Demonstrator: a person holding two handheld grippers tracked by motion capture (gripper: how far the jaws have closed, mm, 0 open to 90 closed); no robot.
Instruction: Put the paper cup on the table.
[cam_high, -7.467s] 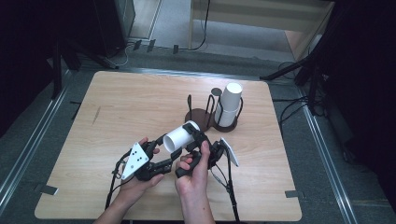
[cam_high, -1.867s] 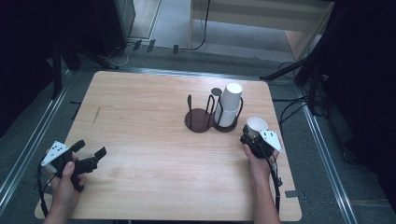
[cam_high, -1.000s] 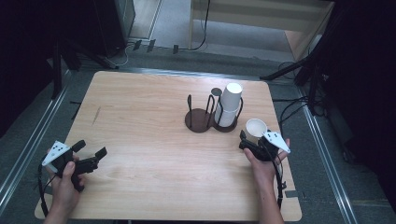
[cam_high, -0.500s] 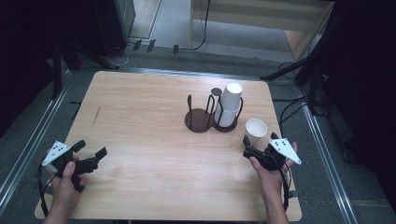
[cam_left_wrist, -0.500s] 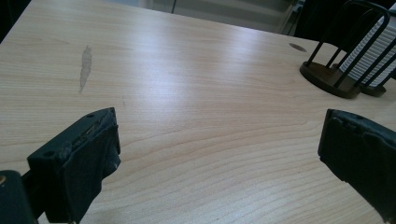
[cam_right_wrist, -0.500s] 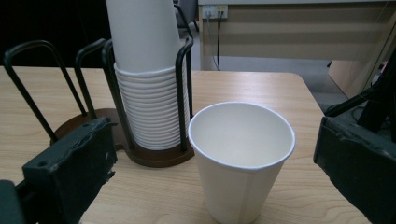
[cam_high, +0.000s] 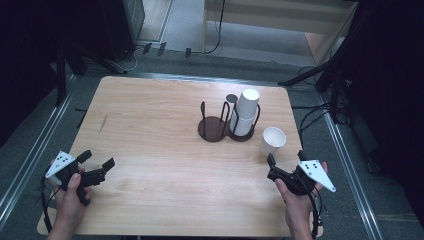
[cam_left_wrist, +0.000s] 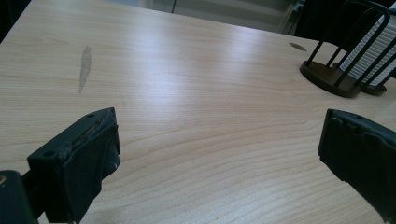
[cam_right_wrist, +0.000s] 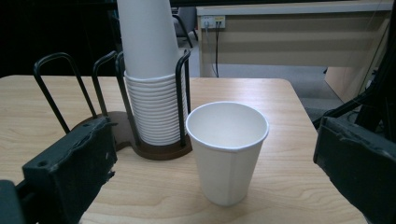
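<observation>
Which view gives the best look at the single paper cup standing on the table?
The right gripper view: the paper cup stands upright, close, between the open jaws, with its rim and inside plain. The high view shows it small, beside the cup holder. The left gripper view looks elsewhere.

In the right gripper view the cup stack (cam_right_wrist: 149, 70) is cut off by the top edge, while in the left gripper view the holder (cam_left_wrist: 348, 70) is clipped at the right edge.
</observation>
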